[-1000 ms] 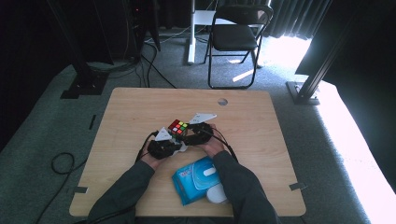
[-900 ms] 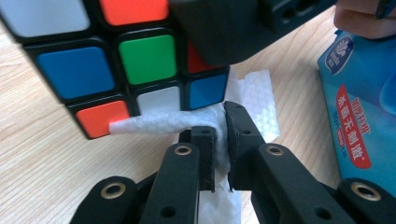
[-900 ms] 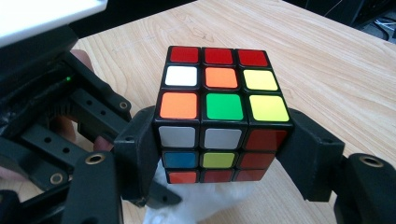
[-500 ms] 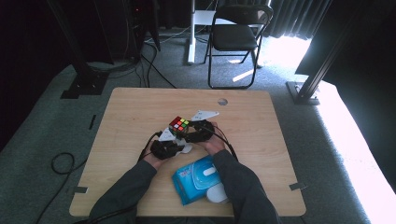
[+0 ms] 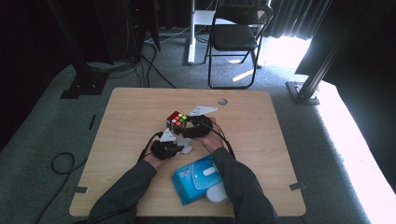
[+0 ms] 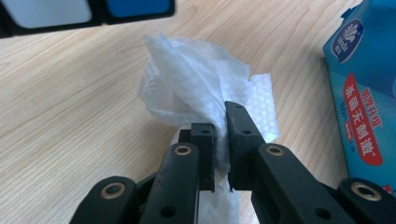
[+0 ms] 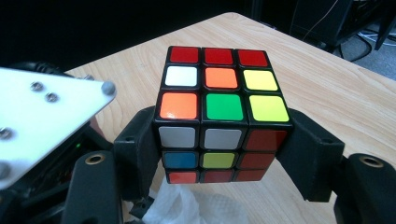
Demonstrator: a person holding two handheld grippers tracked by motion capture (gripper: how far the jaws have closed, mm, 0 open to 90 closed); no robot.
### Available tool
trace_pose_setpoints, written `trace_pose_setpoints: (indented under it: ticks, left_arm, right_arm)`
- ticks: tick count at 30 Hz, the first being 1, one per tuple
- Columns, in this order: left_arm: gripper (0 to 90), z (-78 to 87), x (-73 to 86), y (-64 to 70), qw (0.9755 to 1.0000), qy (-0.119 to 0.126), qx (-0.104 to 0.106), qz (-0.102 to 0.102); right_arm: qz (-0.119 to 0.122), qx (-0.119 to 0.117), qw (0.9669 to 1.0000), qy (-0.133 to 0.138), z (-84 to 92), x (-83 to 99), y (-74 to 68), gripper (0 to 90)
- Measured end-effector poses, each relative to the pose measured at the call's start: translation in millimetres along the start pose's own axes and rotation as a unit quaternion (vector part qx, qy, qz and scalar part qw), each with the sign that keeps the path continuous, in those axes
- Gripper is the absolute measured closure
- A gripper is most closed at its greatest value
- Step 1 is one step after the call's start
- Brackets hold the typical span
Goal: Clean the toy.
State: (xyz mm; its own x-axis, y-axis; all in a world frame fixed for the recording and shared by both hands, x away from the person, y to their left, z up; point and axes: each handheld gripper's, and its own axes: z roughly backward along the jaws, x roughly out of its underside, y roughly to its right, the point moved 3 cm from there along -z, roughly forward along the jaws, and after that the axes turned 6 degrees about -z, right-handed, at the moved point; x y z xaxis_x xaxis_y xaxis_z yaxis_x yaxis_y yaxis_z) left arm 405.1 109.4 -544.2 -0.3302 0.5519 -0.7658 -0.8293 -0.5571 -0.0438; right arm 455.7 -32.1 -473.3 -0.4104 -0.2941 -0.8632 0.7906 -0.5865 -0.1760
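A scrambled colour cube (image 7: 223, 119) is clamped between the two black jaws of my right gripper (image 7: 223, 154), held above the wooden table (image 5: 135, 116). In the high view the cube (image 5: 177, 121) sits mid-table just left of the right gripper (image 5: 189, 128). My left gripper (image 6: 220, 140) is shut on a crumpled white wet wipe (image 6: 196, 88), which bunches up past the jaw tips. From above, the left gripper (image 5: 173, 145) with the wipe (image 5: 185, 145) lies just below and near the cube. The cube's underside edge (image 6: 88, 11) shows at the top of the left gripper view.
A blue wet-wipe pack (image 5: 198, 177) lies near the table's front edge under the right forearm; its printed side (image 6: 366, 98) shows at the right of the left gripper view. A folding chair (image 5: 236, 37) stands beyond the table. A round hole (image 5: 222, 101) marks the far edge.
Both hands have stayed almost in place. The left gripper with the wipe shifted slightly closer under the cube.
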Motion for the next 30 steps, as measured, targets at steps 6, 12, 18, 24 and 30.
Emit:
trace_pose_setpoints:
  ticks: [6,12,18,24,30]
  left_arm:
    - [83.4,1.4,-2.4,-1.2,1.0000,0.006,-0.008,-0.001]
    - [83.3,7.6,-3.4,-9.5,0.9994,0.020,-0.025,0.015]
    - [83.3,15.7,-4.4,-19.2,0.9978,0.037,-0.044,0.031]
    - [83.2,22.0,-1.6,-31.1,0.9955,0.048,-0.062,0.054]
    - [83.2,25.7,3.6,-41.2,0.9928,0.052,-0.079,0.073]
  right_arm:
    - [-0.004,-0.001,0.9999,-0.012,-4.8,2.9,0.4,34.4]
    - [-0.002,-0.006,0.9998,-0.019,-6.3,7.2,-0.8,34.4]
    - [-0.001,-0.008,0.9997,-0.022,-5.0,8.4,-1.4,34.4]
    - [-0.004,-0.013,0.9997,-0.019,-2.3,7.7,-0.7,34.4]
    - [-0.006,-0.017,0.9996,-0.020,-0.7,8.5,-0.4,34.4]
